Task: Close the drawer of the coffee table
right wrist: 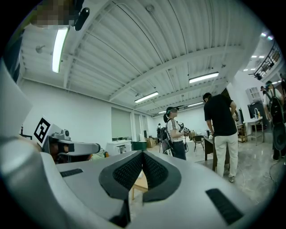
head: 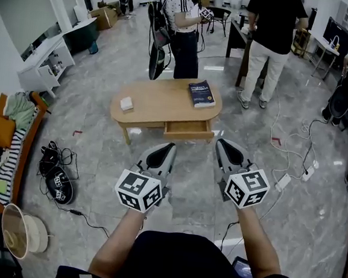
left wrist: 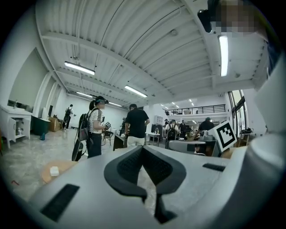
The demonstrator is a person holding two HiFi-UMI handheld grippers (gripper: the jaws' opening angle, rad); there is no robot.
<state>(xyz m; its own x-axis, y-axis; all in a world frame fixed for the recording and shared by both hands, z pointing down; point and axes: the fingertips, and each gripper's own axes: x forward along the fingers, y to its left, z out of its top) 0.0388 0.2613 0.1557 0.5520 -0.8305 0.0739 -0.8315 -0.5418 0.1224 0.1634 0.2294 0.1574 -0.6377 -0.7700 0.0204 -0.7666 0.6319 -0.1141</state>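
Note:
The oval wooden coffee table [head: 159,105] stands on the grey floor ahead of me. Its drawer [head: 189,130] is pulled out a little on the near side, right of the middle. A dark blue book [head: 201,93] and a small white box [head: 127,104] lie on top. My left gripper [head: 171,145] and right gripper [head: 220,142] hang side by side in the air short of the table, touching nothing. Both are shut and hold nothing. In the left gripper view the jaws [left wrist: 143,148] meet, with the white box [left wrist: 54,171] low at the left. The right gripper's [right wrist: 143,153] jaws meet too.
Two people stand beyond the table, one in a striped shirt [head: 181,27] and one in black [head: 271,35]. Cables and a power strip [head: 282,182] lie on the floor at the right. A sofa [head: 10,145], a black bag [head: 58,180] and a fan [head: 23,231] are at the left.

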